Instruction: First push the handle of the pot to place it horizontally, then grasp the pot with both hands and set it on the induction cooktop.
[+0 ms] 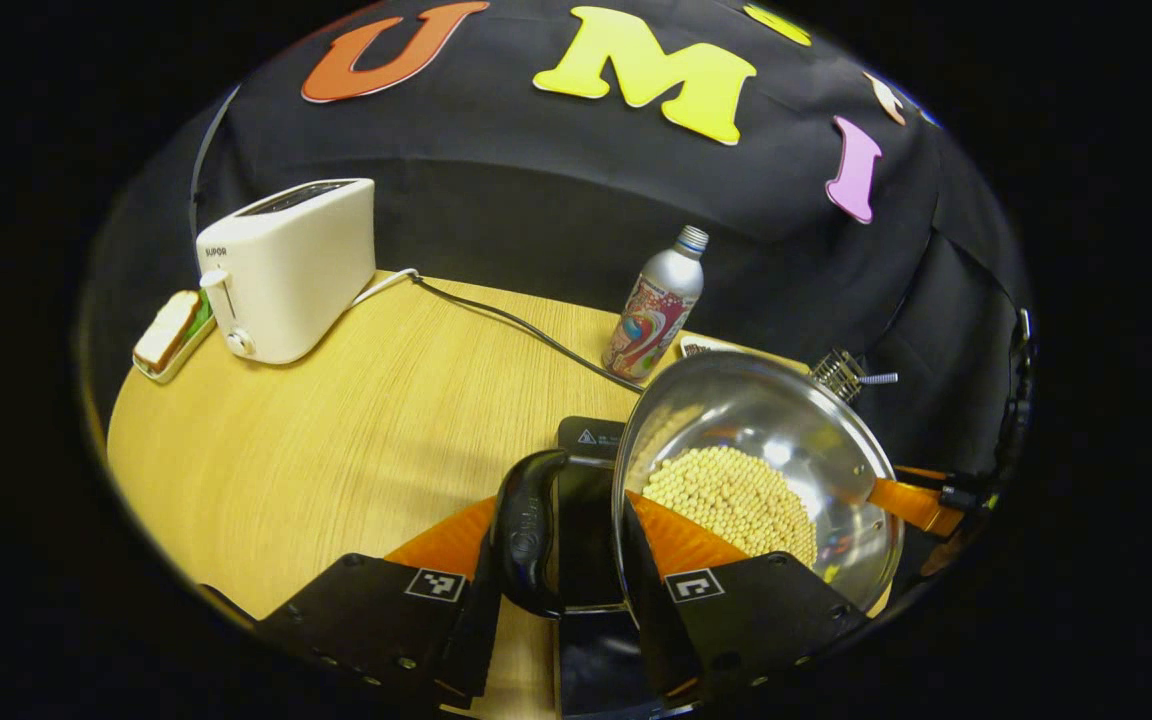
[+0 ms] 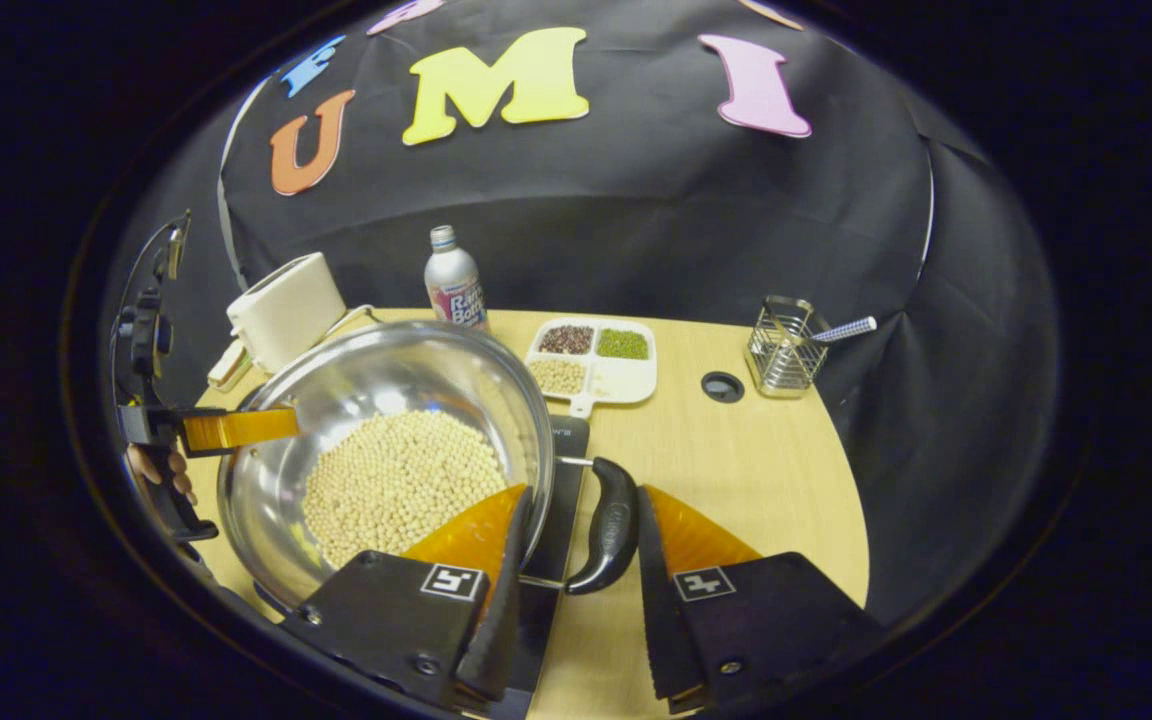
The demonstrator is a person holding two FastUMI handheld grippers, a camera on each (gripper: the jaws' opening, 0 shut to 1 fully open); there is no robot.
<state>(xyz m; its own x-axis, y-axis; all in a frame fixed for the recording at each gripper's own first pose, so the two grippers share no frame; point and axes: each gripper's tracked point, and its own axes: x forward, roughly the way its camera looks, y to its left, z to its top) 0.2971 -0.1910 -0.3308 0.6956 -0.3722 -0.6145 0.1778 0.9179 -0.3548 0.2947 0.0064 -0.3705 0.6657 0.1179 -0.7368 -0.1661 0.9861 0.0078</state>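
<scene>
A steel pot with soybeans in it has a black loop handle on each side. My left gripper is shut on the pot's near handle, one finger outside the handle and the other inside the rim. My right gripper clamps the opposite handle and rim of the pot the same way. The black induction cooktop lies under the pot; its edge pokes out beside the rim. I cannot tell whether the pot touches it. Across the pot each view shows the other gripper's finger.
On the round wooden table stand a white toaster with its cable, a sandwich on a small tray and a metal bottle. A white divided dish of beans, a table hole and a wire holder sit behind.
</scene>
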